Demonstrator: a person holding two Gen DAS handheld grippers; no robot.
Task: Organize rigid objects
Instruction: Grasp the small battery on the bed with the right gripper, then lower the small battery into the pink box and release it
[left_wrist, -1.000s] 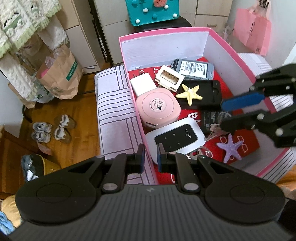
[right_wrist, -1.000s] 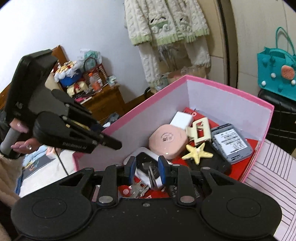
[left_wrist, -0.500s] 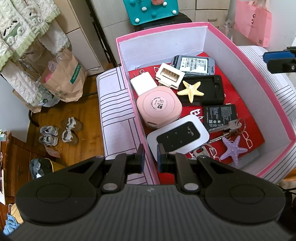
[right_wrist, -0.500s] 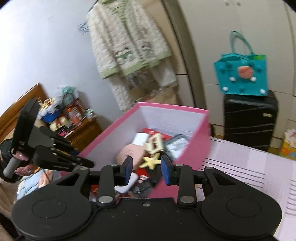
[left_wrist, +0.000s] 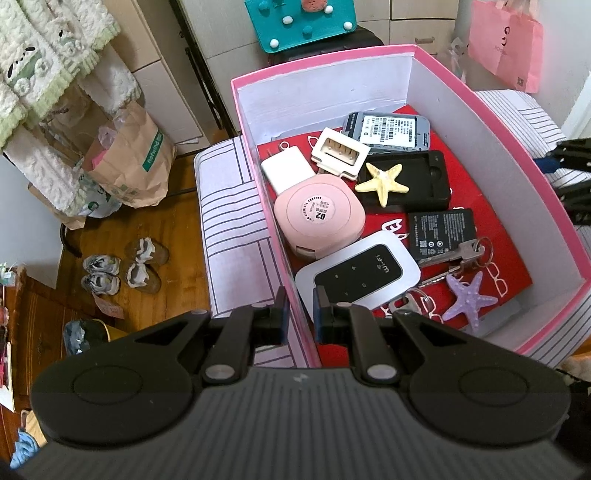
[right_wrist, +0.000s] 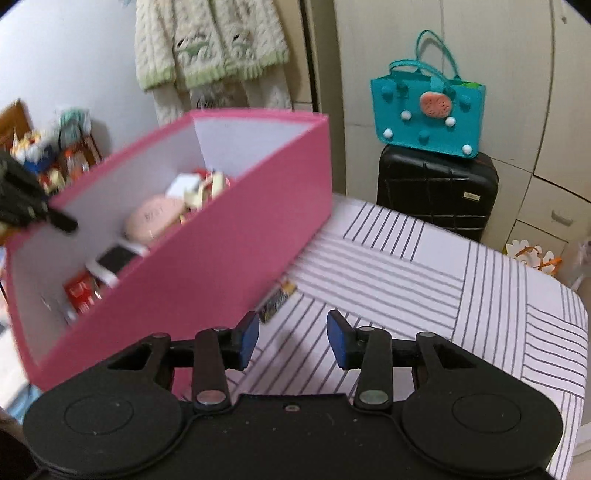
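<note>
A pink box (left_wrist: 495, 122) with white inner walls stands on a striped table (right_wrist: 424, 266). It holds a pink round case (left_wrist: 319, 216), a white Wi-Fi router (left_wrist: 358, 275), a yellow starfish (left_wrist: 384, 179), a purple starfish (left_wrist: 469, 301), keys (left_wrist: 467, 253) and batteries. My left gripper (left_wrist: 297, 312) is shut on the box's near left wall. My right gripper (right_wrist: 291, 338) is open and empty over the table, right of the box (right_wrist: 221, 236). A small dark battery-like thing (right_wrist: 277, 301) lies at the box's foot.
A teal bag (right_wrist: 428, 110) sits on a black suitcase (right_wrist: 436, 192) behind the table. A paper bag (left_wrist: 129, 158) and shoes (left_wrist: 122, 266) are on the wooden floor to the left. A pink bag (left_wrist: 502, 40) hangs at the back right.
My right gripper has drawn out of the box, swung right over the table and opened wider. The keys now lie in the box. My left gripper stays on the box wall.
</note>
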